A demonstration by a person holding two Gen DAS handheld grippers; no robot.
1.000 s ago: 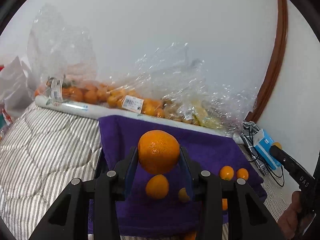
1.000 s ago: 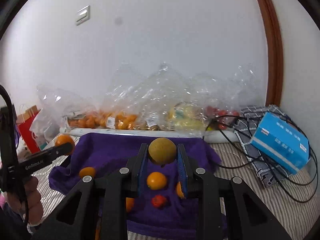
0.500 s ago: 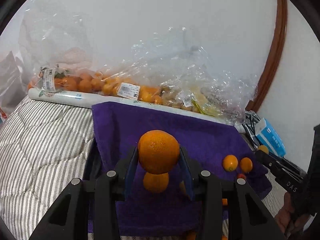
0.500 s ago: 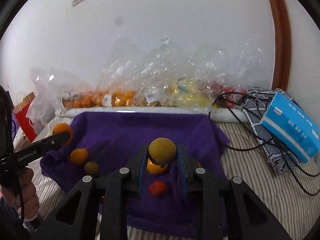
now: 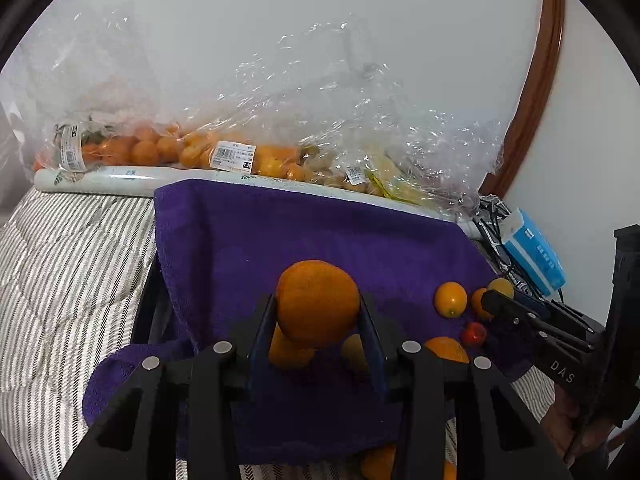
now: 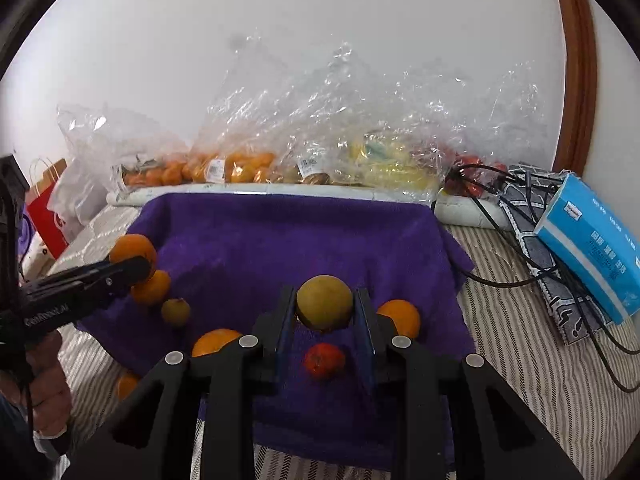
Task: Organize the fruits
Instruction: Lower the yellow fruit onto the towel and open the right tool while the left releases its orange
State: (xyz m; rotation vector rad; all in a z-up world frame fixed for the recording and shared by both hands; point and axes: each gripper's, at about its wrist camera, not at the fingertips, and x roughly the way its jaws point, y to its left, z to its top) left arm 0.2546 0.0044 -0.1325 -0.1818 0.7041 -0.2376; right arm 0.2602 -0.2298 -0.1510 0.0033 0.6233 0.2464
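Observation:
My left gripper is shut on a large orange and holds it above the purple towel. My right gripper is shut on a yellow-green round fruit over the same towel. Loose on the towel lie a small red fruit, oranges and a small yellow-green fruit. The left gripper with its orange shows at the left of the right wrist view. The right gripper shows at the right of the left wrist view.
Clear plastic bags of oranges and other fruit line the wall behind a white roll. A blue tissue pack and black cables lie right. A red paper bag stands left. Striped bedding surrounds the towel.
Both grippers have moved forward and down toward the towel, each still holding its fruit. The fruit on the towel looks nearer and the two grippers are closer together.

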